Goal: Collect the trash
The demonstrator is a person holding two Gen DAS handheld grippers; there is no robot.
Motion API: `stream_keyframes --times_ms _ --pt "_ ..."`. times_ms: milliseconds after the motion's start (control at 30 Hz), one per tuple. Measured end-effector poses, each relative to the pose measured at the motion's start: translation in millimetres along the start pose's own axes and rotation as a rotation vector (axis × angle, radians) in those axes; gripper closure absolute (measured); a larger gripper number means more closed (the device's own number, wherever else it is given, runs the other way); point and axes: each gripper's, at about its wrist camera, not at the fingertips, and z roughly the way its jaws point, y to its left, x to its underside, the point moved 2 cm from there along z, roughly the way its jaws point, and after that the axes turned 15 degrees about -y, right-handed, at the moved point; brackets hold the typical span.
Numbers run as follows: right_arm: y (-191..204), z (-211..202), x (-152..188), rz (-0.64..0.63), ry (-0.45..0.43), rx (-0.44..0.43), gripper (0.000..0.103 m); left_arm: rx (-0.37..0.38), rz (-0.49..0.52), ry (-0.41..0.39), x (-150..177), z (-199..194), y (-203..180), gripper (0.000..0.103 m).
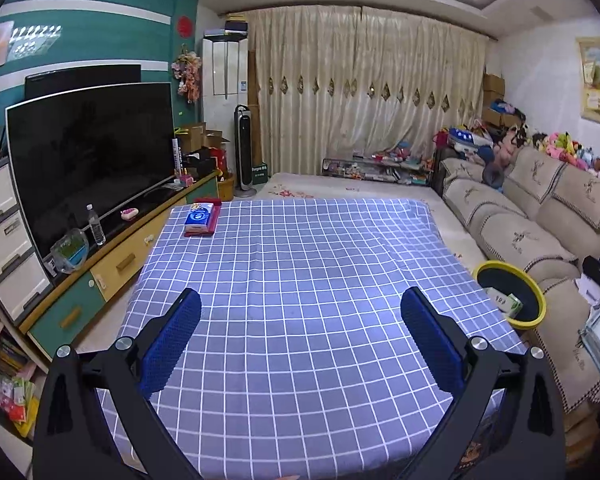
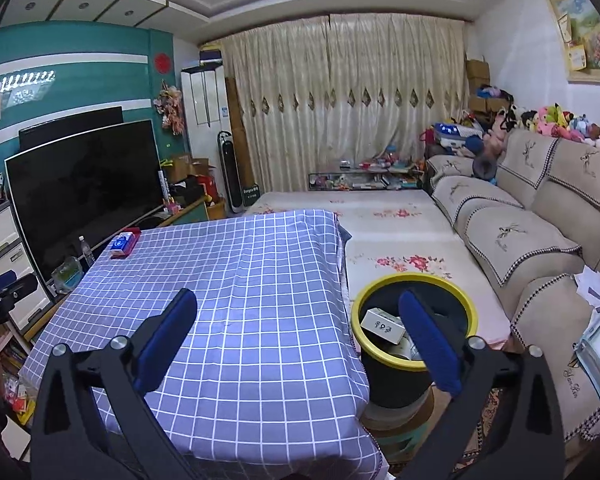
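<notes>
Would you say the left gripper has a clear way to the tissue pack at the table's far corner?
Probably yes. The left gripper is open and empty, and only bare checked cloth lies between it and the tissue pack, which sits on a red tray. It is a long reach across the table.

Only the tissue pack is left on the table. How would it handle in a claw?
The tissue pack looks soft, so probably light and squashy. Its glossy wrapper may slip. Lying flat on a red item, it should not roll.
</notes>
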Motion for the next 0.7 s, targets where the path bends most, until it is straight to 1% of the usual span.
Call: stream_keyframes --times_ms 67,200,400,567,700 --pt "3 -6 -2 -0.005 -0.007 -0.006 0.007 -0.018 -0.009 -0.007 -2 -11 1 0.005" --pt "5 -10 -2 -0.012 -0.007 -0.007 0.007 -0.032 -0.019 -0.021 -3 -27 3 0.005" --pt "7 -7 2 -0.013 0.008 -0.012 0.007 -0.046 -0.024 -0.037 -6 -39 5 0.005" --pt "10 1 2 -0.019 0.016 -0.012 0.007 -0.052 -0.032 -0.030 -3 -41 9 0.005" --pt "10 4 2 -0.021 0.021 -0.011 0.007 -0.052 -0.037 -0.015 1 -32 12 0.005"
